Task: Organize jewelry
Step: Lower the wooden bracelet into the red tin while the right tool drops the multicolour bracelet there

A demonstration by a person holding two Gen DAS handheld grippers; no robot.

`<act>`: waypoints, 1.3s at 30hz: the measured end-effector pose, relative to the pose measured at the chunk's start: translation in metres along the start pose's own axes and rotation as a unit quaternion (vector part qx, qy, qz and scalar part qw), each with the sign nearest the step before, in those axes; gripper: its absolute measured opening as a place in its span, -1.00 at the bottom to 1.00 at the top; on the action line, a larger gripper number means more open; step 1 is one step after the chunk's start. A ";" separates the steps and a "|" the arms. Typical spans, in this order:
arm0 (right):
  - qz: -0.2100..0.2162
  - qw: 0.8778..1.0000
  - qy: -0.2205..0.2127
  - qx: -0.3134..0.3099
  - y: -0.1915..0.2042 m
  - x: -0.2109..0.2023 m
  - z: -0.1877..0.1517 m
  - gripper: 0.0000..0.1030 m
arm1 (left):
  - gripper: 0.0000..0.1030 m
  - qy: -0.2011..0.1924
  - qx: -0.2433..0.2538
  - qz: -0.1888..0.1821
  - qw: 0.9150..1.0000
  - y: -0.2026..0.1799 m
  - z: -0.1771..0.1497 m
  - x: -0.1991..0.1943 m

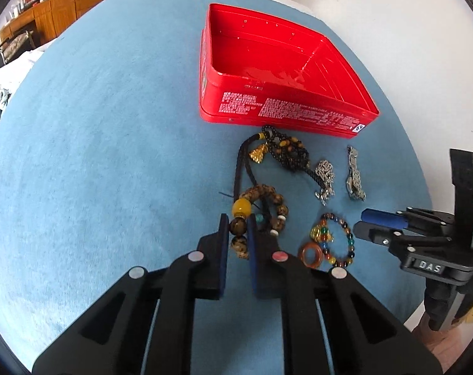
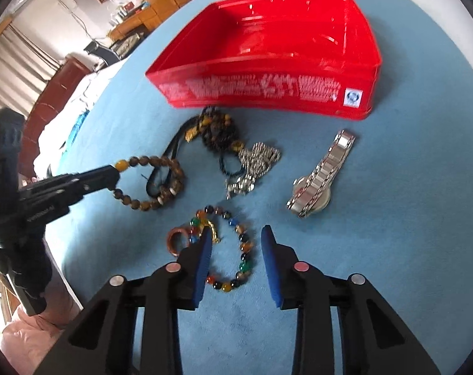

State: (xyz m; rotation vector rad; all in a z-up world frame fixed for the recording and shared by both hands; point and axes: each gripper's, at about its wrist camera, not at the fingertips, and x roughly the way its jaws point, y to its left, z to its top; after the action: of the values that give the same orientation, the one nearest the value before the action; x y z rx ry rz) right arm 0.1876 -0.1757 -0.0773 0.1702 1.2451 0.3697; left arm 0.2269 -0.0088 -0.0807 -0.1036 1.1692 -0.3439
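From the left wrist camera, the left gripper [image 1: 239,218] has its blue-padded fingers [image 1: 225,234] drawn close around the brown bead bracelet [image 1: 261,209], the beads just below its large yellow bead [image 1: 241,207] pinched between them, on a blue cloth [image 1: 111,156]. An open red tin box [image 1: 283,106] with white print on its side sits farther along the cloth; just in front of the box lies a dark bead necklace [image 1: 286,153] with a small gold pendant [image 1: 257,154], and a black cord [image 1: 238,172] runs from it to the brown bracelet. To the right of that necklace, still in front of the box, lie a silver chain [image 1: 325,176] and a metal watch [image 1: 354,175]. Nearer than the chain sits a multicolored bead bracelet [image 1: 336,240] with an orange ring [image 1: 311,253] touching its left side; the right gripper [image 1: 366,223] enters from the right beside it. From the right wrist camera, the right gripper [image 2: 236,231] holds nothing, its fingers [image 2: 269,250] spread wide with the multicolored bead bracelet [image 2: 236,250] lying between and under them and the orange ring [image 2: 177,240] just left of the left finger. The red tin box [image 2: 267,90] stands beyond, with the dark necklace [image 2: 217,131] and silver chain [image 2: 255,162] in front of it and the watch [image 2: 321,178] to their right. Left of the chain, the left gripper [image 2: 111,173] grips the brown bead bracelet [image 2: 155,184] beside its yellow bead [image 2: 121,165].
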 end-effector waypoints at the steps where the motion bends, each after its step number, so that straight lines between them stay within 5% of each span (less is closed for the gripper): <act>1: -0.002 1.000 0.003 0.001 -0.001 0.002 0.000 -0.39 | -0.81 0.002 -0.001 0.001 1.000 -0.001 -0.001 0.002; 18: -0.037 0.999 0.015 -0.020 0.004 0.027 0.003 -0.77 | -0.59 0.042 0.013 0.046 0.998 -0.006 -0.001 0.038; 22: -0.033 0.999 0.002 -0.014 0.000 0.024 -0.001 -0.85 | -0.81 0.035 0.014 0.064 0.997 -0.015 0.001 0.044; 26: 0.001 1.000 -0.002 0.001 -0.005 0.016 -0.006 -0.86 | -0.81 0.032 0.000 0.049 0.998 -0.010 0.001 0.038; 39: -0.006 0.997 -0.068 -0.023 0.014 -0.051 -0.003 -0.86 | -0.82 -0.052 0.019 0.009 0.998 -0.029 -0.004 -0.038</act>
State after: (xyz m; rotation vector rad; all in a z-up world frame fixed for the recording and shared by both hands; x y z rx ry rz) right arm 0.1688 -0.1816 -0.0284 0.1451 1.1026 0.3701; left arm 0.2044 -0.0238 -0.0411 -0.0768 1.0599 -0.3397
